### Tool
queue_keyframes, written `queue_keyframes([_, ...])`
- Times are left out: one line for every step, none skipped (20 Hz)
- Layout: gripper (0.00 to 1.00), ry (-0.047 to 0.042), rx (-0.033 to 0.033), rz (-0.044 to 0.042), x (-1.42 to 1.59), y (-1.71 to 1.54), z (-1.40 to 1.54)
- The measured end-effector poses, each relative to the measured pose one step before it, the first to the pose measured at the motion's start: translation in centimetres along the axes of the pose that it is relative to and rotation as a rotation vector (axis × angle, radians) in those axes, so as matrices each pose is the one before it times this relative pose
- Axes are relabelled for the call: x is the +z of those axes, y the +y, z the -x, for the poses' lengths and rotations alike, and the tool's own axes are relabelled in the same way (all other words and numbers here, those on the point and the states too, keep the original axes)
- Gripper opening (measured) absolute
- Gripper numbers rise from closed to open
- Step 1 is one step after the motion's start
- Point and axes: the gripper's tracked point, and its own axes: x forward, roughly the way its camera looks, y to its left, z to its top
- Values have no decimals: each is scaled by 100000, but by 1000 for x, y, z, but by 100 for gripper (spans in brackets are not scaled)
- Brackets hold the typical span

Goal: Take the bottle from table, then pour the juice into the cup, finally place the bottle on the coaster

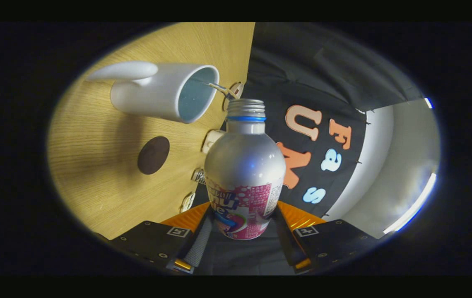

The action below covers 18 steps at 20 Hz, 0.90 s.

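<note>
The gripper [242, 231] has hold of the bottle [244, 174]: its two fingers are closed on the lower, labelled part of the body, one pressing each side, so the opening between them is just the bottle's width. The bottle is silver metal with a pink and white label, a blue ring under the threaded neck, and an uncapped mouth. Its long axis runs straight away from the fingers, base between them and mouth pointing forward. The whole view is rolled over: the table [107, 165] stands like a wall on one side, so the bottle's axis lies roughly parallel to the tabletop, tipped onto its side instead of upright. The cup [165, 93], a white mug with a pale blue inside and a handle on the side away from the bottle, stands on the table, and its open rim faces toward the bottle's neck. The bottle's mouth sits just beside that rim, near it but not touching, and slightly past it. I cannot tell whether any liquid is running. The coaster [153, 155], a dark brown disc, lies flat on the wood, apart from the cup and level with the bottle's shoulder. A few small items line the table's far edge behind the bottle.
</note>
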Motion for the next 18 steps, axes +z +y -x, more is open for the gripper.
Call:
queue_keyframes([77, 151, -566, 733, -35, -169, 33])
queue_keyframes([76, -8, -207, 506, -84, -124, 11])
queue_keyframes([76, -111, 106, 367, -1, -28, 122])
queue_keyframes([76, -129, 292, 469, -69, 11, -95])
queue_keyframes([76, -120, 32, 717, 81, -73, -139])
queue_keyframes([76, 5, -98, 531, -48, -69, -186])
queue_keyframes([76, -109, 26, 507, -59, 6, 0])
queue_keyframes([76, -128, -57, 422, -19, -122, -28])
queue_keyframes([76, -78, -198, 481, 65, -119, 48])
queue_keyframes([76, -171, -380, 449, 4, -127, 21])
queue_keyframes([76, -50, -203, 419, 29, -116, 58])
queue_keyframes([76, 17, -23, 368, -116, -28, -99])
queue_keyframes([76, -12, -7, 355, 2, -29, 42])
queue_keyframes([76, -10, -42, 447, 9, 8, -4])
queue_keyframes([76, -67, 8, 558, 27, -83, 44])
queue_keyframes([76, -104, -316, 629, -52, -201, -90])
queue_keyframes([76, -74, -347, 522, 21, -147, 13])
queue_keyframes([76, -51, 35, -53, -122, 30, -171])
